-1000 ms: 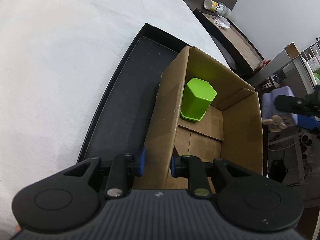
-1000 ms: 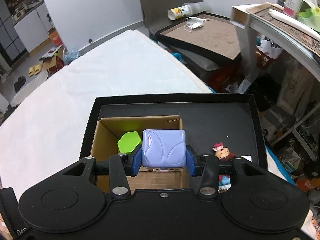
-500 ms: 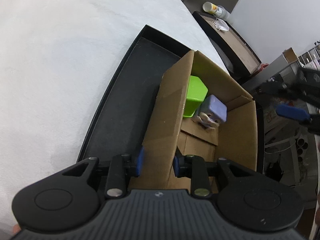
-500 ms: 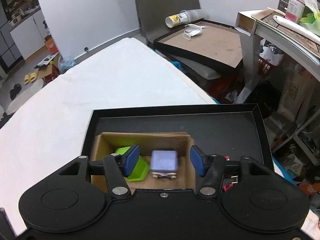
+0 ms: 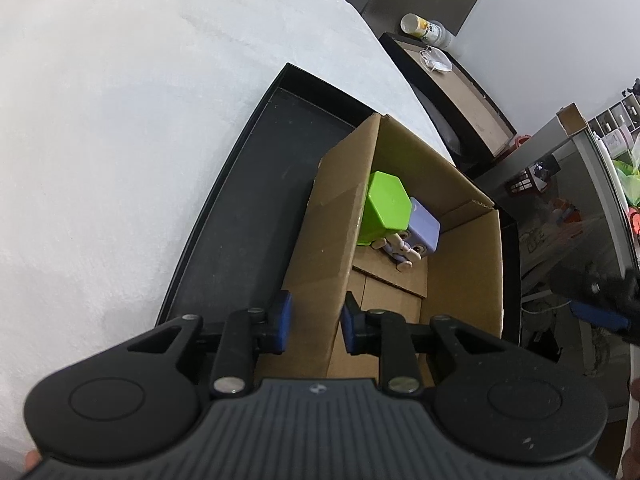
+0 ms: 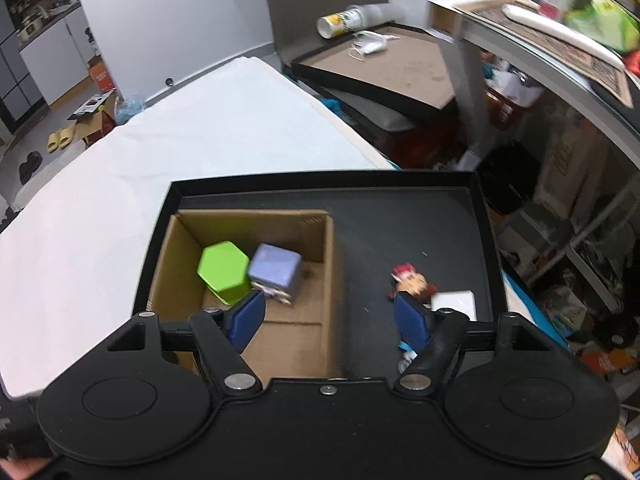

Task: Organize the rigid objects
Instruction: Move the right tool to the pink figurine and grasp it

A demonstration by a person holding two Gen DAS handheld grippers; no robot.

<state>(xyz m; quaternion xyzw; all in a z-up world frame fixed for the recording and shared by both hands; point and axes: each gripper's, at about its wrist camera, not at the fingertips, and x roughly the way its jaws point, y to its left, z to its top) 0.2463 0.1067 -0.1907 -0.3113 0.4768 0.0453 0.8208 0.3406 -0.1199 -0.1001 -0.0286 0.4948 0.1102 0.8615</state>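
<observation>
A cardboard box [image 5: 464, 248] [image 6: 332, 264] stands in a black tray [image 5: 248, 208] [image 6: 400, 220]. Inside lie a green hexagonal cup [image 5: 386, 208] [image 6: 222, 270] and a purple block-headed figure [image 5: 422, 228] [image 6: 276, 270], touching each other. My left gripper [image 5: 314, 322] is shut on the box's near side wall. My right gripper [image 6: 330, 316] is open and empty above the box's right wall; it also shows in the left wrist view [image 5: 592, 304]. A red-haired figurine [image 6: 410, 282] and a white box [image 6: 454, 304] lie on the tray right of the box.
The tray sits on a white cloth-covered surface [image 5: 120, 120] [image 6: 200, 140]. Beyond its edge are a second black tray [image 6: 384, 68] with a lying bottle [image 6: 348, 20], a cluttered shelf [image 6: 560, 20], and floor clutter at the right.
My right gripper let go of the purple figure, which now rests in the box against the green cup. The right gripper opened wide, lifted and shifted right. The left gripper stayed on the box wall.
</observation>
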